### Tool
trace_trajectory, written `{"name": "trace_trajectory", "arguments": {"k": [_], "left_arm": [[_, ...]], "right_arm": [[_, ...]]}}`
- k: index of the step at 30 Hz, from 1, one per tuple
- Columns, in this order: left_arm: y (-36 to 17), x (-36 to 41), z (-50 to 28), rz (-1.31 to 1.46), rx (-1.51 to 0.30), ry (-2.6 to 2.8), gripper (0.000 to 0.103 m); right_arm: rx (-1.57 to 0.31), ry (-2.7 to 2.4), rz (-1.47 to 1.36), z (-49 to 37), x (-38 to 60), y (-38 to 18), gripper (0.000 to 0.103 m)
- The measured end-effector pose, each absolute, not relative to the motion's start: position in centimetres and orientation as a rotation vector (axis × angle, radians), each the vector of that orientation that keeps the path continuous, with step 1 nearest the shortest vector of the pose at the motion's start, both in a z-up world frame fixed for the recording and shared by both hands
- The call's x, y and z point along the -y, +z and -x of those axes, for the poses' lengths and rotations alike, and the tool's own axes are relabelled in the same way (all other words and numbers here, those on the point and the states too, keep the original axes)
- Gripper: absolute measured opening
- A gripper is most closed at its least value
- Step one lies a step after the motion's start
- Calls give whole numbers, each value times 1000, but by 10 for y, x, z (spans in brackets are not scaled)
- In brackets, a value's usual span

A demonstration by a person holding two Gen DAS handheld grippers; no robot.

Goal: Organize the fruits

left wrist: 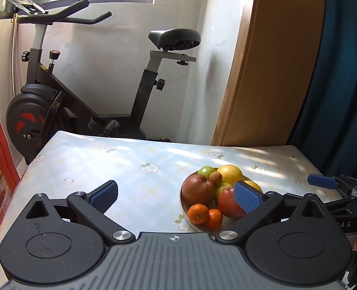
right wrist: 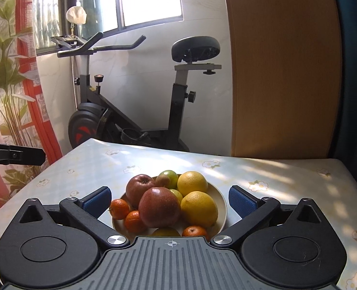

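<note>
1. In front of the right tongs (right wrist: 170, 199) sits the bowl (right wrist: 220, 194) of fruit. The blue pads are wide apart and hold nothing. The bowl sits between them in this view.

2. The left tongs (left wrist: 176, 197) are wide apart too, and empty. They hang over the table (left wrist: 94, 159), just left of the bowl (left wrist: 184, 209).

3. The fruit is piled high. Two red apples, like the near apple (right wrist: 159, 206), sit on top, with two lemons (right wrist: 199, 207) beside them. Small oranges (right wrist: 119, 208) rest low at the rim. Green fruit hides at the back.

4. What could go wrong: pull a low orange and the pile may slip. Round fruit rolls, and the table edge is near on the left.

5. The near apple looks smooth and big. If the pads pinch it off-center, it may pop out and knock the oranges over the rim.

6. A push from the side may slide the bowl on the slick cloth.

7. Both tongs are close together. If both reach in, I think they may bump.

8. A hard squeeze may bruise soft fruit.
</note>
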State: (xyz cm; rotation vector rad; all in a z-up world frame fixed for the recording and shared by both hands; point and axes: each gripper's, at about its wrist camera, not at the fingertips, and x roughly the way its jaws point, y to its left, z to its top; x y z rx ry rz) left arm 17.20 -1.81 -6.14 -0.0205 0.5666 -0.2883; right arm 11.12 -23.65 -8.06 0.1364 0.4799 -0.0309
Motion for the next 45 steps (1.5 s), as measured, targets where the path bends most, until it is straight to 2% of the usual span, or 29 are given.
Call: {"name": "trace_trajectory", "arguments": {"k": [24,45], "left_arm": [[-14,15,-97,30,-426,-227,103],[-7,23,-76,-18,-403,-273,103]], "right_arm": [[-411,-81,-162,-39,197,-8,103],[-424,-100,-171,-25,200,1,103]]}}
